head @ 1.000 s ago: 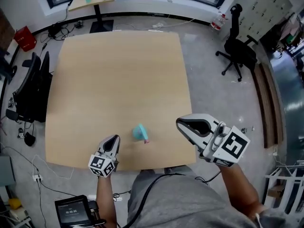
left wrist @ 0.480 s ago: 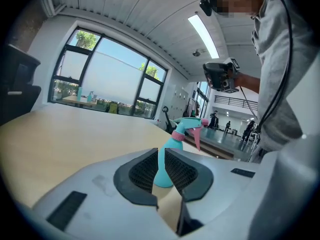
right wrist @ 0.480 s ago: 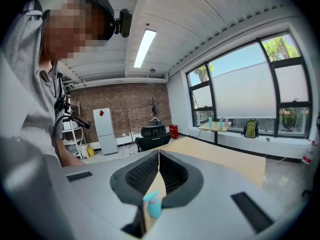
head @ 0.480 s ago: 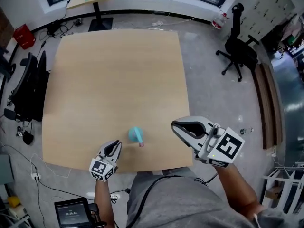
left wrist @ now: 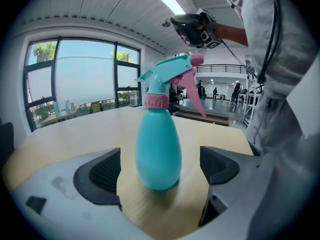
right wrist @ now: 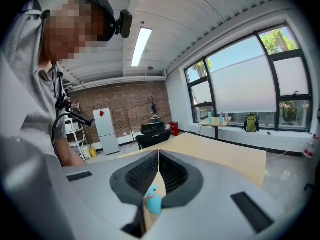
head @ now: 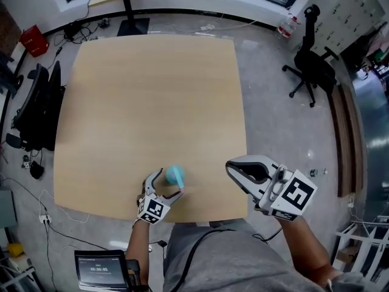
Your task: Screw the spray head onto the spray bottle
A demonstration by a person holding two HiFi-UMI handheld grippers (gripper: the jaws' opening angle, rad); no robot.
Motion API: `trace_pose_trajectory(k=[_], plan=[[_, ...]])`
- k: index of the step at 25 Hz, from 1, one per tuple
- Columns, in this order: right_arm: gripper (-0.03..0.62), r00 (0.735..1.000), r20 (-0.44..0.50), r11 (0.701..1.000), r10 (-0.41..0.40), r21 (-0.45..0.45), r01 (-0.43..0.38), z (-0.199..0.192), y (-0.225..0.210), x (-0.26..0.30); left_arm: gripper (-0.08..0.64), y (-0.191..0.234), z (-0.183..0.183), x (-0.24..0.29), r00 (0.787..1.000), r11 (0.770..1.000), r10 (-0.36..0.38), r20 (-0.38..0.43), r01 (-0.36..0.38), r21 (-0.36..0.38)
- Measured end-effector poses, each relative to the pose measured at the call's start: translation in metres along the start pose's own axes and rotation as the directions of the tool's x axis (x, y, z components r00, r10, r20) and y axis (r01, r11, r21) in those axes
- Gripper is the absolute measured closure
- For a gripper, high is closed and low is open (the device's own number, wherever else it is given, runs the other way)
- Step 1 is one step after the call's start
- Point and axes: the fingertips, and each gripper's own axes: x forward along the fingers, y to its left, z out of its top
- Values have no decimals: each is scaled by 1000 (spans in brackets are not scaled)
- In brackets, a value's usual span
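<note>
head view: spray bottle [head: 175, 175] is seen from almost straight above, stood on the wooden table [head: 152, 90] close to the near edge, just in front of the person. its long axis is vertical, with the base down on the tabletop. a pink tip is seen at the bottle's lower right, aimed at the near table edge.

left gripper view: bottle [left wrist: 157, 154] is shown upright, no lean noted. spray head [left wrist: 172, 71] is seated on top, joined at the pink collar [left wrist: 156, 101]. whether it is threaded tight cannot be told. nozzle [left wrist: 196, 60] and pink trigger [left wrist: 192, 94] are pointed to picture right, toward the person's torso. the teal tail of the head is pointed left, toward the windows [left wrist: 75, 79].

left gripper [head: 170, 182] [left wrist: 160, 169]: jaws have just been opening and are spread wide. the bottle's lower body is stood between them. a gap is visible on both sides, so the pads [left wrist: 105, 171] are not pressed on it and nothing is gripped.

right gripper [head: 230, 165] [right wrist: 159, 155]: jaws are closed together, with nothing between them. it is held off to the right of the bottle, well apart from it, by the table's near right corner. in the right gripper view the bottle [right wrist: 154, 202] is only seen small, low beyond the closed jaws.
</note>
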Motion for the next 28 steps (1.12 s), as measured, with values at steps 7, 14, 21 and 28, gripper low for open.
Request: trace_pose_trajectory(k=[7, 14, 21, 28], plan=[[586, 999, -31, 998, -23, 51, 24, -26, -20, 0, 71, 8, -4, 58, 999, 995, -45, -18, 46, 92], [586, 997, -78, 995, 1, 96, 6, -35, -22, 1, 71, 8, -1, 58, 1000, 999, -4, -10, 4, 42], [586, 995, -98, 995, 9, 97, 1, -35, -20, 1, 71, 11, -3, 57, 1000, 1000, 9, -5, -9, 9], [586, 994, -101, 998, 43, 59, -37, -39, -28, 20, 72, 34, -10, 68, 998, 998, 58, -5, -58, -6]])
